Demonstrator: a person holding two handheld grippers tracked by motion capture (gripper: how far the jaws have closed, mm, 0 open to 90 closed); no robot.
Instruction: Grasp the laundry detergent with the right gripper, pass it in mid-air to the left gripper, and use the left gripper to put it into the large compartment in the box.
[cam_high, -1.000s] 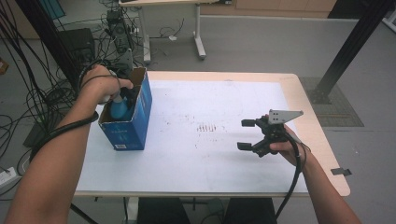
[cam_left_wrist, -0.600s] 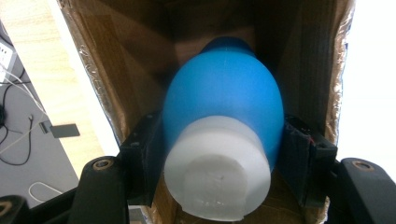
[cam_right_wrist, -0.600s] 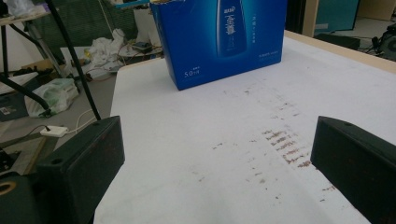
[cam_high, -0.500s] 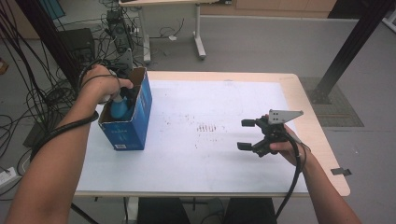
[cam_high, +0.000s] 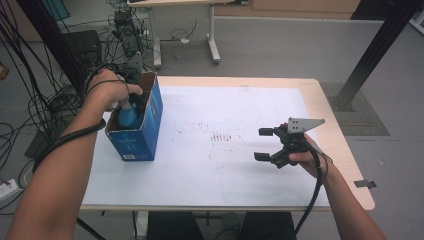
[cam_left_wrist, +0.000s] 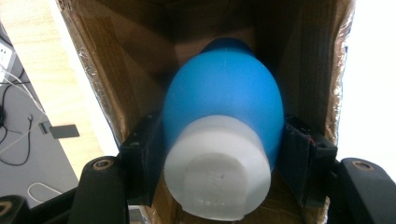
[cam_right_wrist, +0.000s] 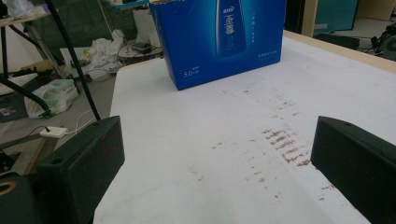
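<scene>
From above, the left gripper (cam_high: 131, 102) is sunk into the open top of the blue carton (cam_high: 137, 132), which stands upright near the left edge of the white table (cam_high: 225, 170), and the person's left hand (cam_high: 107, 90) covers most of it, so the jaws cannot be made out there; a patch of the blue bottle (cam_high: 126, 117) shows inside the carton's mouth; the left gripper view supplies what the high view hides: its two black jaws press against both flanks of the blue bottle (cam_left_wrist: 224, 105), pinching it just behind the white cap (cam_left_wrist: 217, 168), with the brown cardboard walls of the carton (cam_left_wrist: 130, 60) close around it; the right gripper (cam_high: 265, 145) is held above the table's right half, well apart from the carton, in the person's right hand (cam_high: 305, 157), its jaws spread wide with nothing between them; the right gripper view looks along those parted jaws across the stained white surface (cam_right_wrist: 224, 154) to the printed face of the carton (cam_right_wrist: 219, 42), where a picture of a bottle shows, a side the high view gives only at a steep angle.
</scene>
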